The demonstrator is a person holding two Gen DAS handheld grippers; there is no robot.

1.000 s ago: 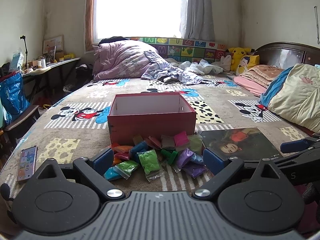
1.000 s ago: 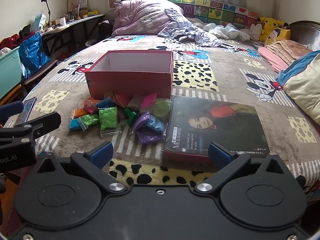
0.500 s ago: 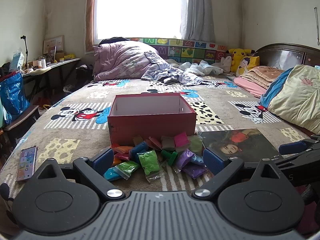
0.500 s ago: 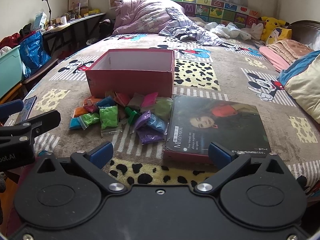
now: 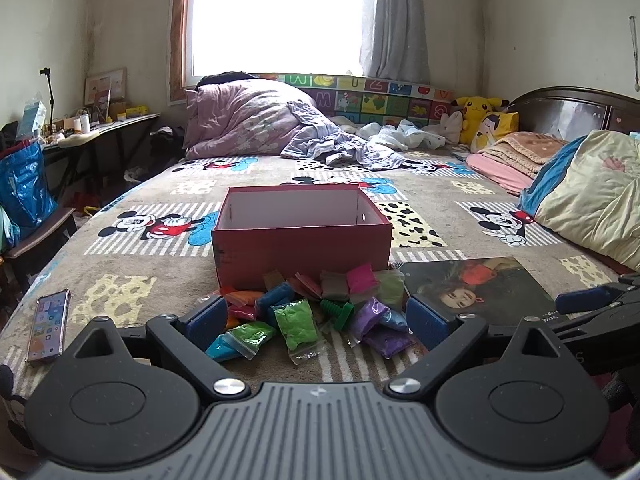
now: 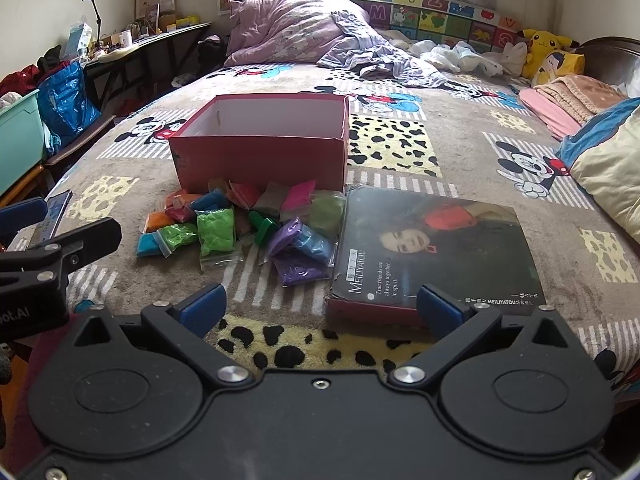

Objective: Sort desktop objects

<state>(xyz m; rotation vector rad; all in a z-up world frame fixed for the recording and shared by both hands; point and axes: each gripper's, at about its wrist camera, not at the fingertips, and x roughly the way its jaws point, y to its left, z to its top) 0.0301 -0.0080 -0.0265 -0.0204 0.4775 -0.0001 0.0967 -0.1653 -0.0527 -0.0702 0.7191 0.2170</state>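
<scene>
— Nearest the left gripper (image 5: 312,314), what lies ahead?
— Its jaws gape empty over the clay bags (image 5: 298,322), heaped straight ahead, touching the red box (image 5: 302,254) beyond.
— And the right gripper (image 6: 320,306)?
— Also open and empty, level, facing the lid (image 6: 434,250); the bags lie leftward, so the left hand is nearer.

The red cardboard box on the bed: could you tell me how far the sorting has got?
Nothing looks sorted yet: the red cardboard box appears empty. Both grippers, left and right, hover open, holding nothing. The whole pile of coloured clay bags remains in front of it.
</scene>
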